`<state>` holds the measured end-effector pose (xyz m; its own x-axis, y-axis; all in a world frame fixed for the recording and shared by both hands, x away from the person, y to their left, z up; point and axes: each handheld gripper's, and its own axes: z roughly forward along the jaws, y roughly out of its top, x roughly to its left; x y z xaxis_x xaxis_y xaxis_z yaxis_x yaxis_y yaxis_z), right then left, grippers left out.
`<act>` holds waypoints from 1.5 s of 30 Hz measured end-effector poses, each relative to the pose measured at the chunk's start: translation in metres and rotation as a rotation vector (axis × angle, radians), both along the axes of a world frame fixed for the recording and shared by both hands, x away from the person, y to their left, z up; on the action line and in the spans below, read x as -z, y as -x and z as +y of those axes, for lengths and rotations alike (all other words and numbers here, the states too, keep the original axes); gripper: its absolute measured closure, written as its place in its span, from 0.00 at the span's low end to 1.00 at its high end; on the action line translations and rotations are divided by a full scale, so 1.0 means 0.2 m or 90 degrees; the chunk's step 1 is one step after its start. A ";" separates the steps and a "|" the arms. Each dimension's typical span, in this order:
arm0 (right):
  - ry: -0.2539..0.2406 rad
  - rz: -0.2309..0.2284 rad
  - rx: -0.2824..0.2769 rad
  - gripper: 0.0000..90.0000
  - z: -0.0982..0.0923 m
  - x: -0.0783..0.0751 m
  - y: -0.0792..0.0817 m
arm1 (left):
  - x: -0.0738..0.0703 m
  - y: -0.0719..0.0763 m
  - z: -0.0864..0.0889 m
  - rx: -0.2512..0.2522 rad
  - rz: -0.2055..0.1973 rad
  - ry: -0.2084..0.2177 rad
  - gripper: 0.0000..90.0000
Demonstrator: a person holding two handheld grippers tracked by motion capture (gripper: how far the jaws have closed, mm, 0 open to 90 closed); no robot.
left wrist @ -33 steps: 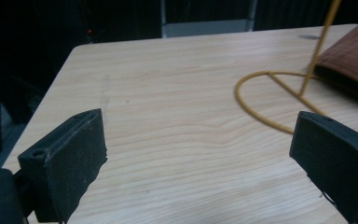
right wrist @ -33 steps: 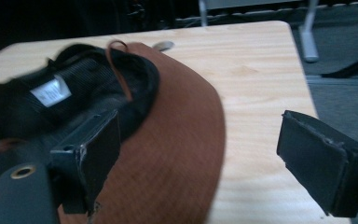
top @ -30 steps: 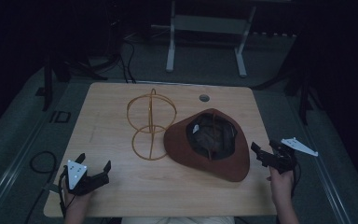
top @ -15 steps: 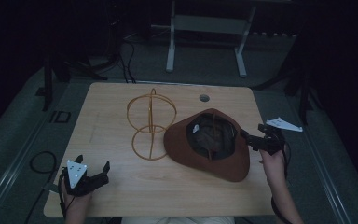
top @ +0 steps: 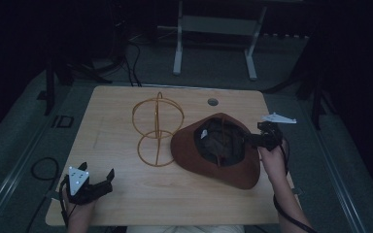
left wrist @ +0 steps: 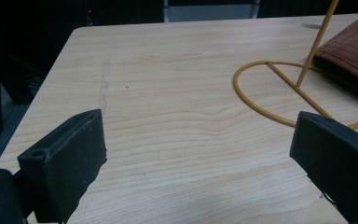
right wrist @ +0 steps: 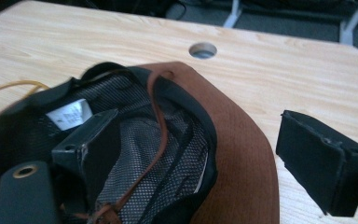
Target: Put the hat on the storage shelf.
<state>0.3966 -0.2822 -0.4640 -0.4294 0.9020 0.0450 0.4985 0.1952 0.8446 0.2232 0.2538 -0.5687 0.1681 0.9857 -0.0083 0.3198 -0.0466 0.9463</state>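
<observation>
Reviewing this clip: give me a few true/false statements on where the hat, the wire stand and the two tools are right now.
1. The brown hat lies upside down, its lining facing up. True.
2. The right tool is shut on the hat's brim. False: its jaws are open, one over the lining, one outside the brim.
3. The wire stand lies tipped over. False: it stands upright beside the hat.
4. The left tool is open over bare table. True.
5. The hat sits on the stand. False: it lies on the table.
</observation>
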 end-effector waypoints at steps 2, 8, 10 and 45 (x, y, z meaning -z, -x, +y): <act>0.001 0.010 0.002 0.15 0.01 0.01 -0.01 | 0.00 0.00 0.00 0.003 0.000 -0.001 0.05; 0.019 0.039 0.011 0.15 0.05 0.08 -0.08 | 0.01 -0.01 -0.01 0.013 0.006 -0.001 0.05; 0.035 0.051 0.010 0.15 0.07 0.11 -0.11 | 0.01 -0.01 -0.01 0.010 0.008 -0.002 0.05; 0.188 0.077 0.093 0.92 0.13 0.38 -0.23 | 0.01 -0.01 0.00 0.018 0.017 0.009 0.06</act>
